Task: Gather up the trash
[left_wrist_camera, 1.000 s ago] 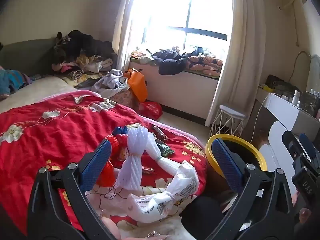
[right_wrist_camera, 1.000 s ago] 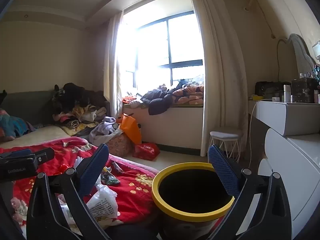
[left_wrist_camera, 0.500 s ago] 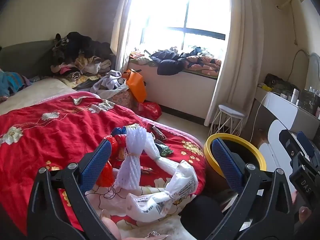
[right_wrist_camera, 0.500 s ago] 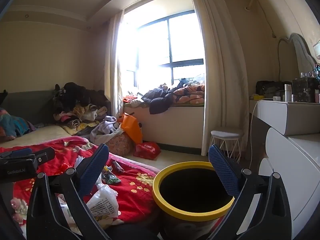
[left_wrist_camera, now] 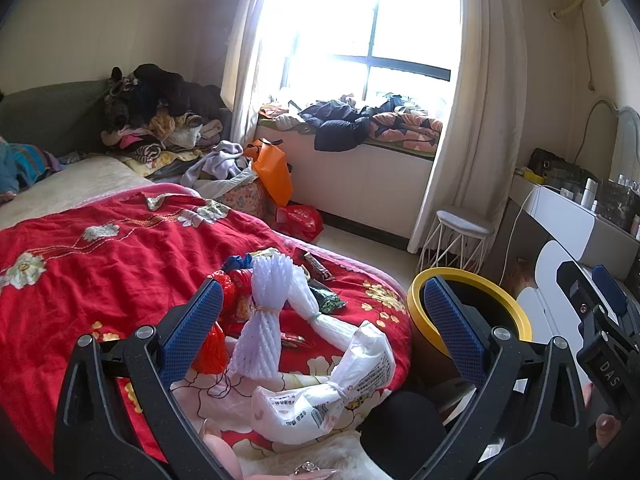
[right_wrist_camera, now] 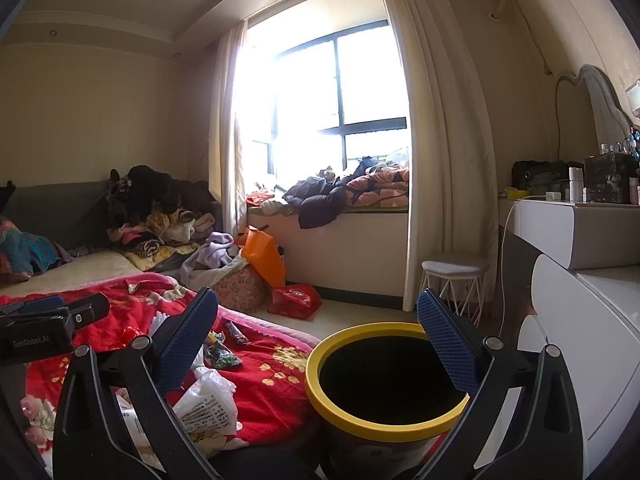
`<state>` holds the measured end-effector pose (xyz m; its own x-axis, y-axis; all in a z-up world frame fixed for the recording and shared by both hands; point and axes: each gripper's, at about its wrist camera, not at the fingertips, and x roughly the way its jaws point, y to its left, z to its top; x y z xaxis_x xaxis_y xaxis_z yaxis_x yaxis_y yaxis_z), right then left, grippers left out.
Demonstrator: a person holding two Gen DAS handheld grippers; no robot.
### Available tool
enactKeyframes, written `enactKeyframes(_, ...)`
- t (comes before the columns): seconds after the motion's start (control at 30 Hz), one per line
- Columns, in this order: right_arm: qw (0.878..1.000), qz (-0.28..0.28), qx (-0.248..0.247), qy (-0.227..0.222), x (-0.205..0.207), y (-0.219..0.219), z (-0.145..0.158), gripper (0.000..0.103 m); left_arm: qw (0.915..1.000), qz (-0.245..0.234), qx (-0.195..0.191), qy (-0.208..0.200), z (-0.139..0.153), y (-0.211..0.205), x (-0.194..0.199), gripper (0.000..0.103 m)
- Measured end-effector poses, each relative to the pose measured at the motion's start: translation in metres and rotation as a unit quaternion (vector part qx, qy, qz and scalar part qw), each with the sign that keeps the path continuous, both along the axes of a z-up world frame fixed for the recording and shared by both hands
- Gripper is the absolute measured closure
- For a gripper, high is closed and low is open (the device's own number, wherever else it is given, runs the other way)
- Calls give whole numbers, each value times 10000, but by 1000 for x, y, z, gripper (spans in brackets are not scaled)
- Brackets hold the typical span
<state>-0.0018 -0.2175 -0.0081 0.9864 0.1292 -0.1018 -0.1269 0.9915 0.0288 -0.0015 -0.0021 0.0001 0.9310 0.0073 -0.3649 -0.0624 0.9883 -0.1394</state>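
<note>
The litter is heaped at the near corner of the bed, on the red floral quilt (left_wrist_camera: 100, 272), and that seems to be why both tools are held where they are. The left claw (left_wrist_camera: 320, 320) hangs low over the heap with its jaws spread wide and nothing between them. Framed in the gap lie two white foam fruit nets (left_wrist_camera: 262, 320), each cinched at the waist by a band, a crumpled white printed plastic bag (left_wrist_camera: 328, 396) lying closest to the person, a red mesh net (left_wrist_camera: 216, 340) partly behind the left finger, and some small dark wrappers (left_wrist_camera: 328, 298) farther up the quilt. I judge this claw is lining up on the pile, likeliest the foam nets or the bag, since they sit squarely between its fingers.

The right claw (right_wrist_camera: 318, 346) is equally wide open and empty. It points at the yellow-rimmed trash bin (right_wrist_camera: 360, 428), which stands on the floor just beside the bed's corner, its dark mouth open and, as far as I can see, with nothing showing inside. Placed so near the heap, the bin keeps each carry short.

Nothing has been collected yet, by the look of it. The foam and bag are light and squashy, so a grasp at the banded waist should hold best.
</note>
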Motion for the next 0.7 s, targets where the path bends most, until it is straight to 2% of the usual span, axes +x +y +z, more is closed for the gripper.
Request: enactKeyframes(0.7, 10000, 6, 12, 1, -1, -2, 1, 6, 10000, -1, 18, 7, 0, 0, -1, 10)
